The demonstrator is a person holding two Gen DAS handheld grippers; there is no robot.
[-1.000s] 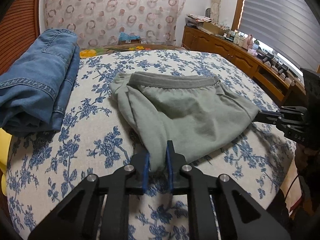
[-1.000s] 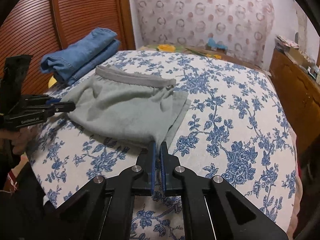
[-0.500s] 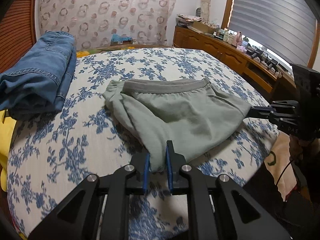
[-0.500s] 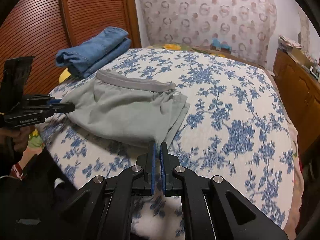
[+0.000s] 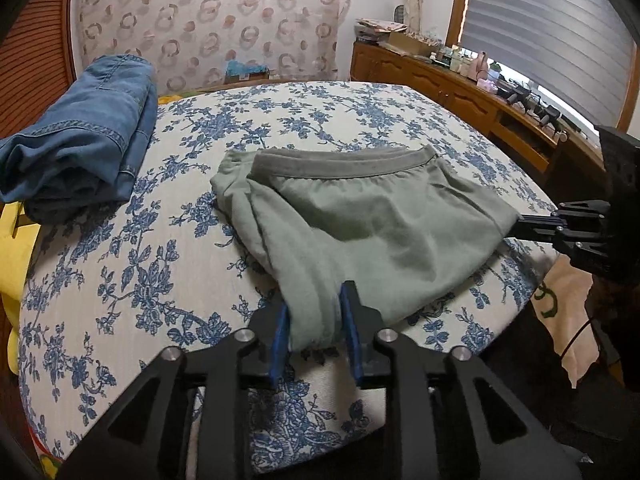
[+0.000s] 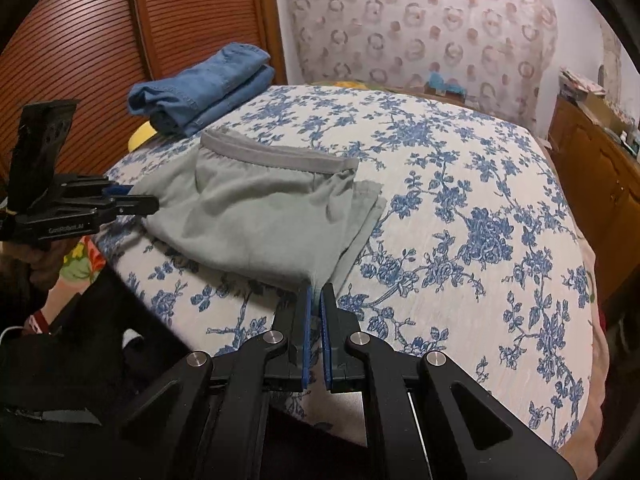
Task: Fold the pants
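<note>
Nearest to me, my left gripper [image 5: 316, 320] has just been spreading its jaws; the near corner of the grey-green pants [image 5: 360, 224] still sits between the blue pads [image 5: 280, 332], but the cloth looks slack there, touching them rather than pinched. My right gripper [image 6: 316, 304] has its jaws pressed together on the other near corner of the pants, the fabric drawn to a small point right at the tips.

The pants lie folded over on the floral bedspread [image 6: 460, 200], near its front edge, waistband [image 5: 344, 160] on the far side and a lower layer poking out along the right edge in the right wrist view. I judge the step in hand is setting down this fold and letting go. To do it well I would open the left jaws fully before pulling back, so the pads do not drag the corner with them, and withdraw straight along the fingers. The right should let go only once its corner rests flat, then back off the same way. The exposed under-layer on the right wants squaring up with the top edge.

Farther back, folded blue jeans [image 5: 84, 128] rest by the wooden shutter doors [image 6: 100, 40], well apart from my work.
</note>
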